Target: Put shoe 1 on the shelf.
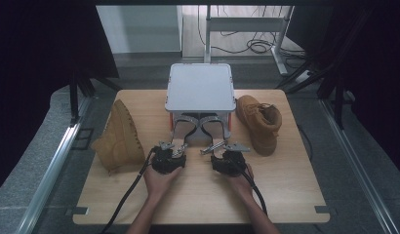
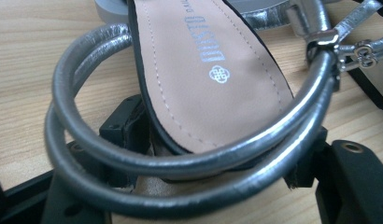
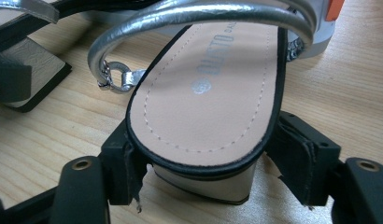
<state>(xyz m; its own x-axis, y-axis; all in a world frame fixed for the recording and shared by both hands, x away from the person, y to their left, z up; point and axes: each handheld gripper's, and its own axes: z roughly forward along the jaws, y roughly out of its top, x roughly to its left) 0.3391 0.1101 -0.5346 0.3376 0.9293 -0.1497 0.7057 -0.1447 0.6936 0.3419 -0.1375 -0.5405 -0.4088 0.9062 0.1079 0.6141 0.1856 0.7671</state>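
Two silver strappy sandals stand side by side in front of a grey box (image 1: 200, 87). The left sandal (image 1: 184, 127) has a tan insole (image 2: 203, 79) and looped silver ankle straps (image 2: 189, 158). My left gripper (image 2: 217, 154) has its black jaws on either side of the heel end, with the pads against the sole's edge. The right sandal (image 1: 212, 127) shows the same tan insole (image 3: 203, 93). My right gripper (image 3: 201, 163) clasps its heel end the same way, with worn pads (image 3: 126, 163) touching the black sole rim. A hand holds each gripper at the table's middle (image 1: 181, 145) (image 1: 218, 146).
A tan boot (image 1: 121, 139) lies on its side at the left of the wooden table (image 1: 286, 195). Its mate (image 1: 259, 122) stands upright at the right, beside the box. Bare wood stretches in front of the hands. Dark curtains flank the table, and a desk frame (image 1: 247, 24) stands behind.
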